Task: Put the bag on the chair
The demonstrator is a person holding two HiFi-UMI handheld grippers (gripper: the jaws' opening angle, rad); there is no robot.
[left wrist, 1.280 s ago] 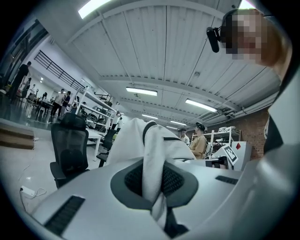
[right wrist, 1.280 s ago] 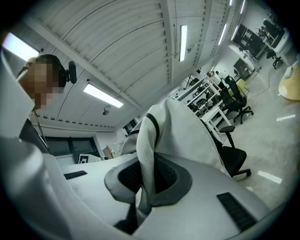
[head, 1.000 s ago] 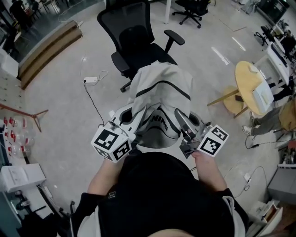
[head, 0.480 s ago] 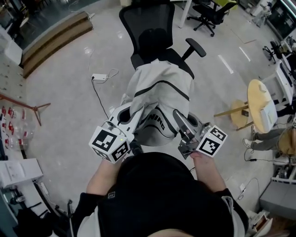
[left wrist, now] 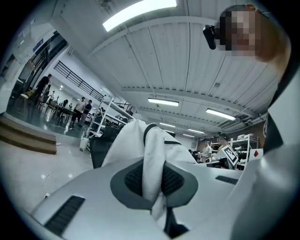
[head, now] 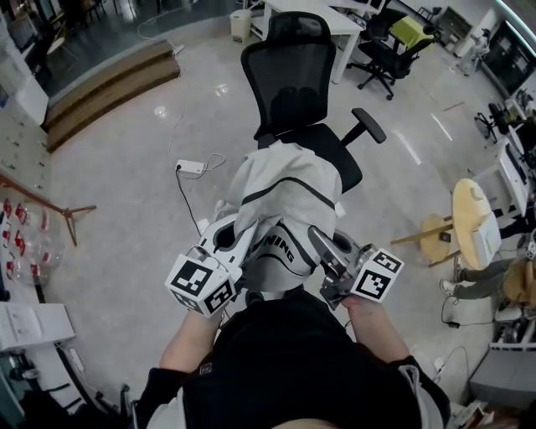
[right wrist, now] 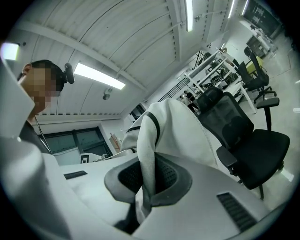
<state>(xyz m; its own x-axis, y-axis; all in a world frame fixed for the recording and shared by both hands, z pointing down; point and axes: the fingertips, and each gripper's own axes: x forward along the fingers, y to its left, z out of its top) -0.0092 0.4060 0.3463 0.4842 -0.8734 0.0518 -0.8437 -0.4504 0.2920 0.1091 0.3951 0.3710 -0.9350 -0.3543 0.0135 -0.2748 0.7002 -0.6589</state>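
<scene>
Held bag (head: pixel 289 191) nearer chair (head: pixel 295 84) than before

An open-plan office: swivel chairs (head: pixel 295 88), white desks (head: pixel 311 10), ceiling strip lights (left wrist: pixel 139 13).

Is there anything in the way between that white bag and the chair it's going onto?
Nothing visible. The left gripper and the right gripper are both shut on the bag, and the chair stands right ahead. Its seat looks bare, though the bag hides the near edge.
</scene>
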